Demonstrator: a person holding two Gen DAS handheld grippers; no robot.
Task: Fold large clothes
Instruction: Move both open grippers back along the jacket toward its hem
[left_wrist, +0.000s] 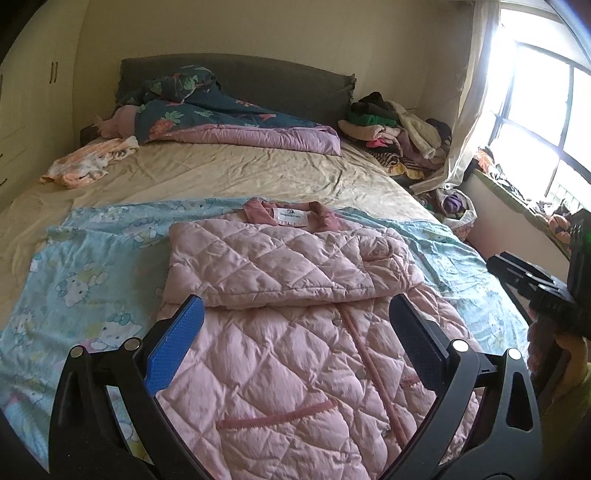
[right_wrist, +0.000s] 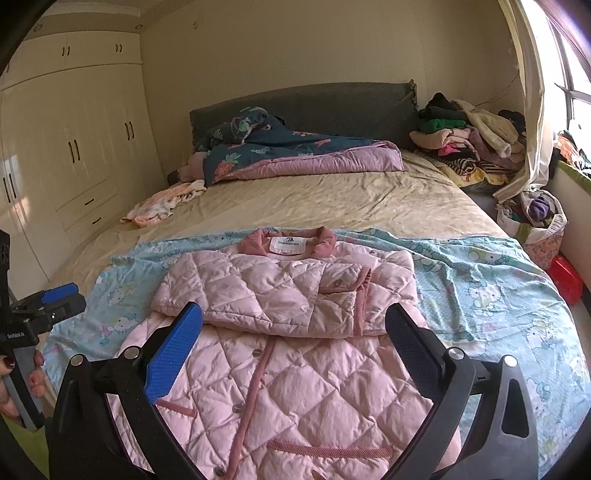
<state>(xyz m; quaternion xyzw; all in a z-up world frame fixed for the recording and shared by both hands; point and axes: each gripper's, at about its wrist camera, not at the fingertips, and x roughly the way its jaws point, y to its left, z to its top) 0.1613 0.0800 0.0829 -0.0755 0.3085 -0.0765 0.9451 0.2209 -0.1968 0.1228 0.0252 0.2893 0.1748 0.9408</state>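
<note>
A pink quilted jacket (left_wrist: 295, 314) lies front-up on a light blue cartoon-print sheet (left_wrist: 81, 280) spread over the bed (left_wrist: 240, 173), both sleeves folded across its chest and the collar toward the headboard. The left gripper (left_wrist: 295, 317) hovers above the jacket's lower half, jaws spread wide and holding nothing, the folded sleeves' edge between the fingertips. The right gripper (right_wrist: 293, 325) hangs likewise, released, over the buttoned front.

Each tool, left tool (left_wrist: 295, 317) and right tool (right_wrist: 293, 325), has black curved arms with silver round screws, one blue ribbed pad and one black pad. At lower left, a hand (right_wrist: 22, 373) shows dark red nails.
</note>
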